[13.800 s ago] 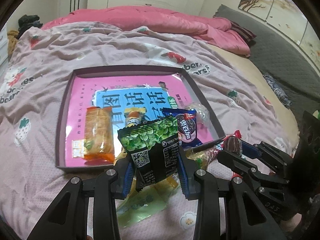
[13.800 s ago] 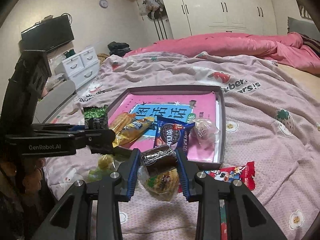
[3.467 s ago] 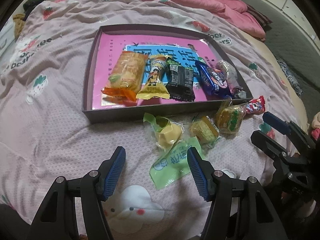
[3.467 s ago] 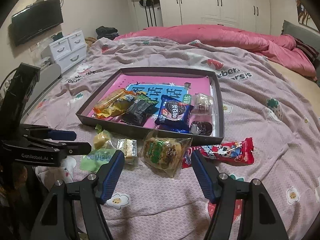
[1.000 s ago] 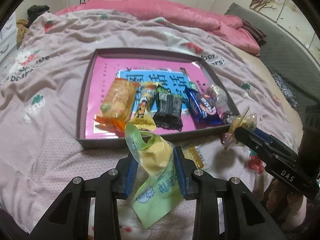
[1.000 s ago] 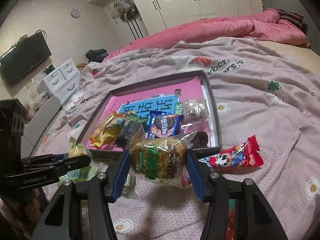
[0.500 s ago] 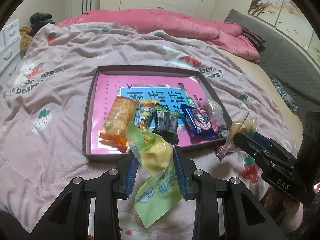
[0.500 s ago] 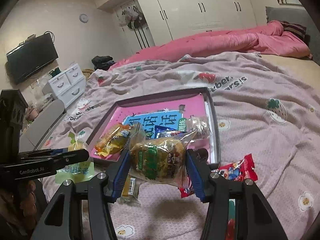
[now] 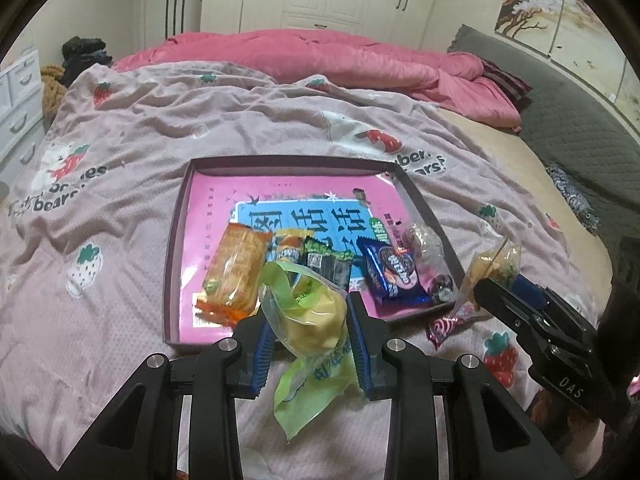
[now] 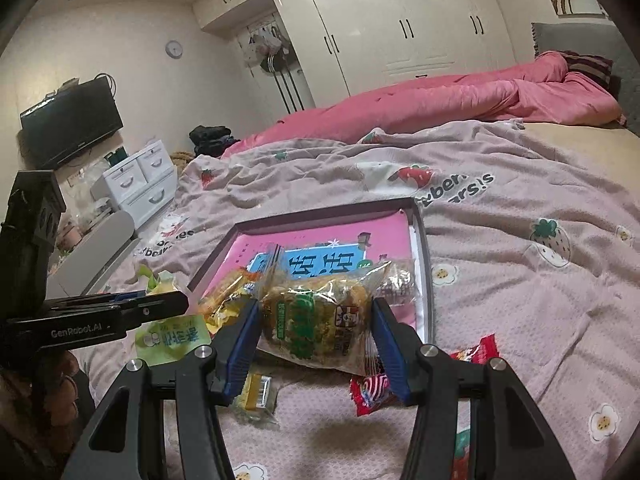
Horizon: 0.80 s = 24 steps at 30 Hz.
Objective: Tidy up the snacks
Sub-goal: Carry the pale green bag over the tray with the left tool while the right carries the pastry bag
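Pinched between the left gripper (image 9: 310, 330) pads, a yellow-green pastry packet (image 9: 310, 312) is held above the near edge of the tray (image 9: 172, 260), while a clear cake packet (image 10: 320, 316) is clamped by the right gripper (image 10: 316, 334) nearby. Both are judged light, soft and crushable with slippery film, so a gentle hold across the filled middle is advised.

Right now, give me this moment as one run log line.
left claw: shut on yellow-green snack bag | right claw: shut on clear pastry pack | tray: five-odd snacks inside | red candy wrapper: on blanket

Bed (image 9: 120, 152): tray (image 9: 176, 216), red packet (image 10: 472, 360), yellow snack (image 10: 256, 396).
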### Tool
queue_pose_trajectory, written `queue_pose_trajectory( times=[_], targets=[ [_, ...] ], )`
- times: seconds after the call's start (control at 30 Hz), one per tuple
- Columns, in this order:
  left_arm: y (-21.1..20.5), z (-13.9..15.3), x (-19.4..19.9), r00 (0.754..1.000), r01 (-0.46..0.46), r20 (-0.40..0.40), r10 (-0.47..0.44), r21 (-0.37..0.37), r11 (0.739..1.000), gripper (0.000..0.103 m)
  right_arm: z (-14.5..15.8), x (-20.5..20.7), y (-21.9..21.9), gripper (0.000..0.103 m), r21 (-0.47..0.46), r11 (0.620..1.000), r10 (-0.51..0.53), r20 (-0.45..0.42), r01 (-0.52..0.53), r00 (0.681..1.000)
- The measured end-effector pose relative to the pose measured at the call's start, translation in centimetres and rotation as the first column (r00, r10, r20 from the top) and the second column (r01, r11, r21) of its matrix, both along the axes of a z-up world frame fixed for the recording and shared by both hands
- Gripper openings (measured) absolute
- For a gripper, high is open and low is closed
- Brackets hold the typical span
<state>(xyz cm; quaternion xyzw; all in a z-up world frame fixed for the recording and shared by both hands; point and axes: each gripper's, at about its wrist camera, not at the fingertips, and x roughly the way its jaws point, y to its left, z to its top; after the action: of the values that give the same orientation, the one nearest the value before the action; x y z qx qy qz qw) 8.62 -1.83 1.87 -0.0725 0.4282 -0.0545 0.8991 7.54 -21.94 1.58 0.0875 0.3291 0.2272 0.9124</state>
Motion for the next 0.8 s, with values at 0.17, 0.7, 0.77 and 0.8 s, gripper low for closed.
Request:
queue_pose_trajectory(
  times=[0.17,0.7,0.77,0.8],
  targets=[
    [-0.6,0.5,0.9,1.000,0.004,0.015,-0.004,0.003,1.000,0.035,0.2,0.5,-0.5,0.055,0.003,1.000,-0.014,0.008,0.014,1.000],
    [-2.6,-1.2,3.9,1.000,0.023,0.003,-0.023,0.036,0.999,0.035,0.1,2.0,-1.1,0.055,-0.008,0.999,-0.046,0.020,0.046,0.999],
    [-2.8,-1.6,4.3,1.000,0.028,-0.002,-0.028,0.039,0.999,0.035,0.0,2.2,-1.2,0.055,-0.009,0.999,-0.051,0.019,0.051,0.999],
    [-2.9,-1.8,4.4,1.000,0.028,-0.004,-0.028,0.041,0.999,0.035,-0.1,2.3,-1.3,0.055,-0.009,0.999,-0.052,0.019,0.052,0.998]
  ],
)
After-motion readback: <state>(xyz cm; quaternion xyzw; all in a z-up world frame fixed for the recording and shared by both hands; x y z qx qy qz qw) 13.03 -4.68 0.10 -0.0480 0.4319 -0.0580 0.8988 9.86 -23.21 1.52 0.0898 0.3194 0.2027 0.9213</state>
